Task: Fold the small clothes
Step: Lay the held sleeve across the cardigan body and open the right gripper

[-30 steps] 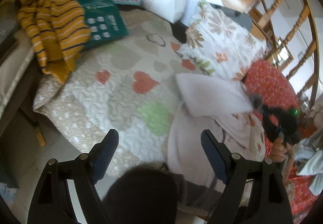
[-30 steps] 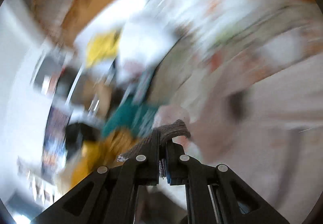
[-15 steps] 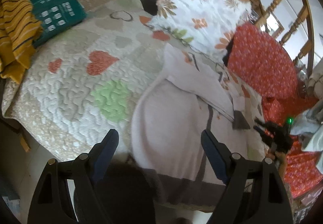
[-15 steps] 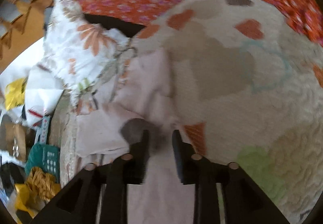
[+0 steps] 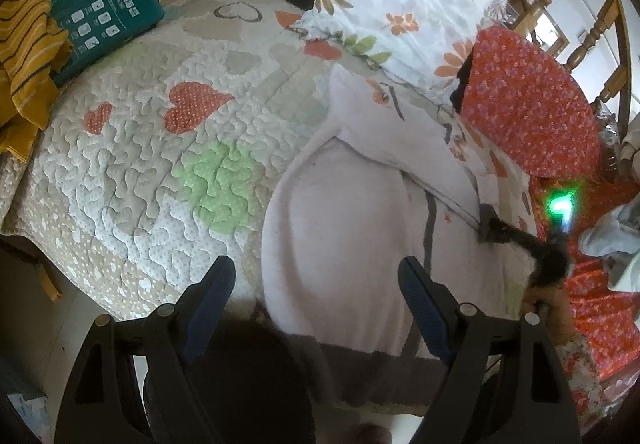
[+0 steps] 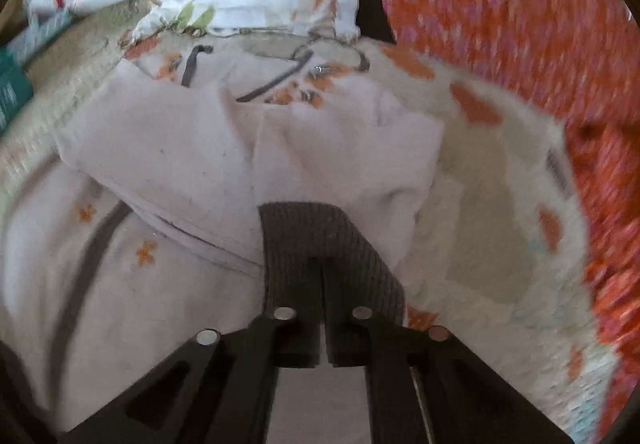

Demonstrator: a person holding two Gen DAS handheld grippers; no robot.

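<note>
Bed quilt (image 5: 132,172) with heart patches fills view; floral pillow (image 5: 404,4) and red spotted cloth (image 5: 528,104) behind. Pale pink garment (image 5: 340,228) lies spread on quilt, sleeve folded across its body. My left gripper (image 5: 316,292) hovers over garment's lower half, jaws wide, nothing between them. My right gripper (image 6: 322,276) has jaws clamped together on grey ribbed cuff (image 6: 316,232) of sleeve. Garment hem cut off behind my left jaws. Right-wrist view blurred toward edges.

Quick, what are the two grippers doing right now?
Left gripper: open, holding nothing.
Right gripper: closed on the grey cuff of the pink top.
</note>
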